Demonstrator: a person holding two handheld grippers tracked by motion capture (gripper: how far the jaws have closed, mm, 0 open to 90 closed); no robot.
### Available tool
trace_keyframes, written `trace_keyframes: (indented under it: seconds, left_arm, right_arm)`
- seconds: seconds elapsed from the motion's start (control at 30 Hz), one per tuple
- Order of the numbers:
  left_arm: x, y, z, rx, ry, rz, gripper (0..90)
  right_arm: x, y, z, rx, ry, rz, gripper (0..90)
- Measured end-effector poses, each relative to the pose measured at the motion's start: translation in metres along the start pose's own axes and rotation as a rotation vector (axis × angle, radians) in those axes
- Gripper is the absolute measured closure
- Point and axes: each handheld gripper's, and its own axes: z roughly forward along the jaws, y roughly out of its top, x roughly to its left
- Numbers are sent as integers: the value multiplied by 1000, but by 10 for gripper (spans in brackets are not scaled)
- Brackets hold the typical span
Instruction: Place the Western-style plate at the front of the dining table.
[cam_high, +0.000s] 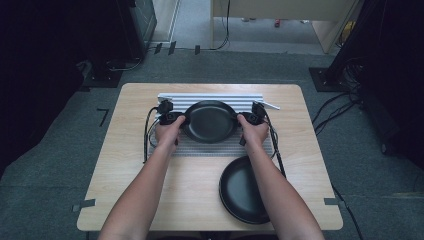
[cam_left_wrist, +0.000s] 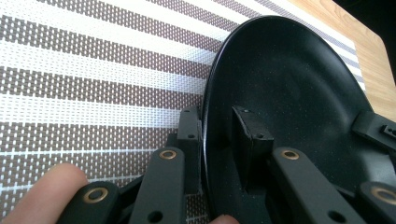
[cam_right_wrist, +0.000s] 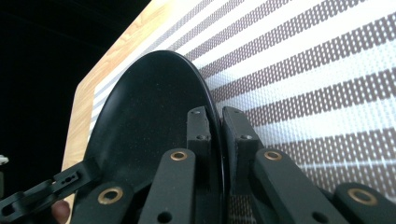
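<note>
A black plate sits over the striped placemat, held at its left and right rims. My right gripper is shut on the plate's right rim, and in the right gripper view its jaws pinch the thin edge of the plate. My left gripper straddles the left rim. In the left gripper view the outer jaw lies against the plate, while the inner jaw stands a little apart from the rim.
A second black plate lies on the wooden table at the front right, partly under the right forearm. Cables trail from both grippers along the placemat's sides. Dark stands and cables flank the table on the floor.
</note>
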Motion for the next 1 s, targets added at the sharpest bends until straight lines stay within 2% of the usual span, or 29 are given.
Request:
trace_keyframes:
  seconds: [0.07, 0.13, 0.23, 0.37, 0.5, 0.57, 0.63, 0.7, 0.8, 0.87, 0.93, 1.0]
  left_arm:
    - [1, 1, 0, -6, -8, -13, 758]
    - [1, 2, 1, -3, 1, -6, 761]
    - [2, 2, 2, 1, 19, -9, 759]
    - [3, 1, 1, -4, 32, -5, 758]
    - [4, -1, 3, 5, 43, 18, 749]
    - [4, -2, 4, 5, 47, 37, 736]
    - [2, -3, 2, -18, 62, 69, 719]
    - [1, -3, -3, -41, 62, 90, 636]
    - [-1, -2, -14, -80, 71, 95, 488]
    - [-2, -2, -23, -86, 76, 93, 435]
    - [-1, -4, -31, -86, 65, 96, 372]
    - [-1, -6, -38, -88, 54, 107, 326]
  right_arm:
    - [0, 0, 2, -23, -4, -8, 814]
    - [0, -1, 4, -31, -5, -9, 811]
    - [-2, -2, 7, -27, -9, -6, 809]
    - [-1, -5, 11, -32, -15, -32, 802]
    - [-2, -8, 13, -45, -16, -83, 774]
    - [0, -9, 12, -49, -5, -109, 719]
    - [3, -8, 10, -49, 2, -120, 662]
    - [6, -7, 5, -72, -18, -169, 608]
    - [7, -4, -7, -127, -96, -300, 545]
    - [7, -4, -16, -168, -138, -370, 537]
    - [8, -5, -26, -196, -151, -395, 533]
    - [8, -6, -35, -191, -164, -412, 531]
